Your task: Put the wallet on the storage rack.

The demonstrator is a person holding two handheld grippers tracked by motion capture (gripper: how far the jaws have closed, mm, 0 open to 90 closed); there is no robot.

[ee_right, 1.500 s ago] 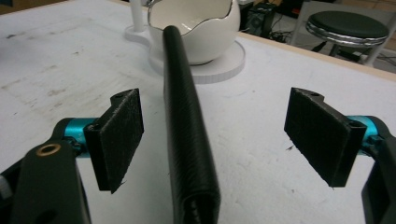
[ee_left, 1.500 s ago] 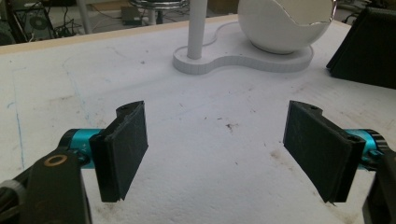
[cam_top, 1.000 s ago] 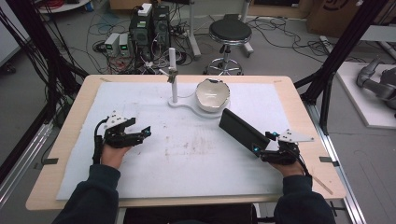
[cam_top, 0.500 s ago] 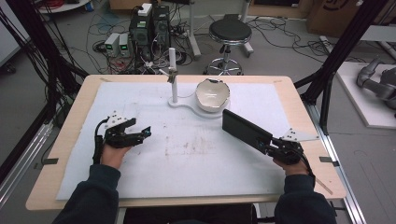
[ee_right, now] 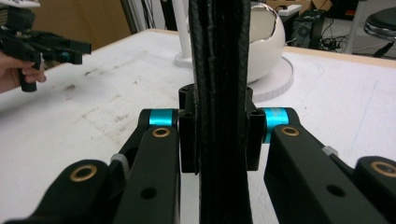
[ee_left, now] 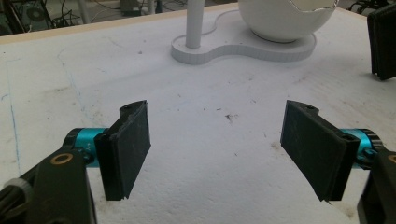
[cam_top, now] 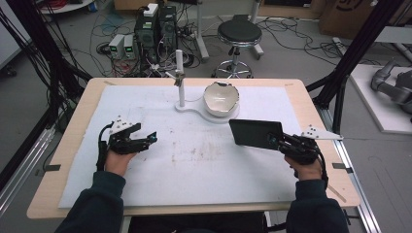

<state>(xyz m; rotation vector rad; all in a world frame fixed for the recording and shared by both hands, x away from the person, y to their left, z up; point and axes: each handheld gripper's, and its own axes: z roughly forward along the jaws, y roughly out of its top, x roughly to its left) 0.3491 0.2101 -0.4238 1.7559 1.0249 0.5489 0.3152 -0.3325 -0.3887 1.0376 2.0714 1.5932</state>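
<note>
Jaws of the right gripper (cam_top: 277,141) are clamped on a flat black rectangular case (cam_top: 256,133) with a grained, leathery edge, held above the scuffed white table (cam_top: 194,160). Wide, empty jaws are shown by the left gripper (cam_top: 148,138).

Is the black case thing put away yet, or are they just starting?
Just starting, it seems. Done: the right tongs have just closed on the flat black case and grip one end. In hand: the case looks lifted off the white mat. Left: placing it, maybe at the white stand by the bowl. The left tongs wait open.
</note>
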